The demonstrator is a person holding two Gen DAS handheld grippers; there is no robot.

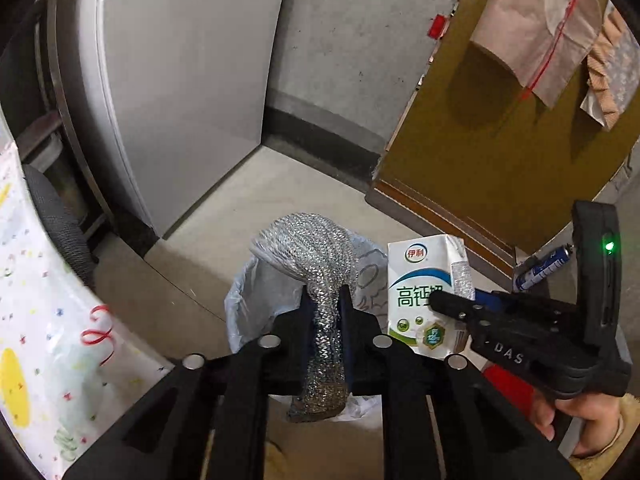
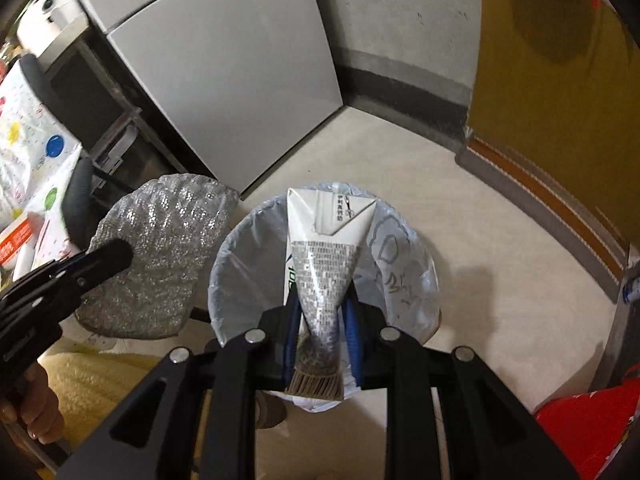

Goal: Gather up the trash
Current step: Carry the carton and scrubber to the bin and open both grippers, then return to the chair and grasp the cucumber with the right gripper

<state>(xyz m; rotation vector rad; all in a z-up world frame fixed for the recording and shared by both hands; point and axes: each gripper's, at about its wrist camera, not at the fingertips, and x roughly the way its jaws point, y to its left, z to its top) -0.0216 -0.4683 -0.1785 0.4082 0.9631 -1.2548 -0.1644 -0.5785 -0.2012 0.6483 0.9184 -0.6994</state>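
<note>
Both jaws nearly closed, each pinching one piece of trash above the bin.

Left gripper (image 1: 326,312) clamps a silver mesh scourer (image 1: 316,268) between its fingers; right gripper (image 2: 322,320) clamps a squashed milk carton (image 2: 324,252). Directly below and beyond the carton sits the lined bin (image 2: 420,280); the scourer hangs at its left rim. Step in hand, as judged: the drop. Next move: open the right jaws, and shift the scourer over the opening before release.

Grey fridge (image 1: 176,92) ahead-left of the tongs, yellow door (image 1: 492,140) off right, patterned tablecloth (image 1: 44,320) hard left.
</note>
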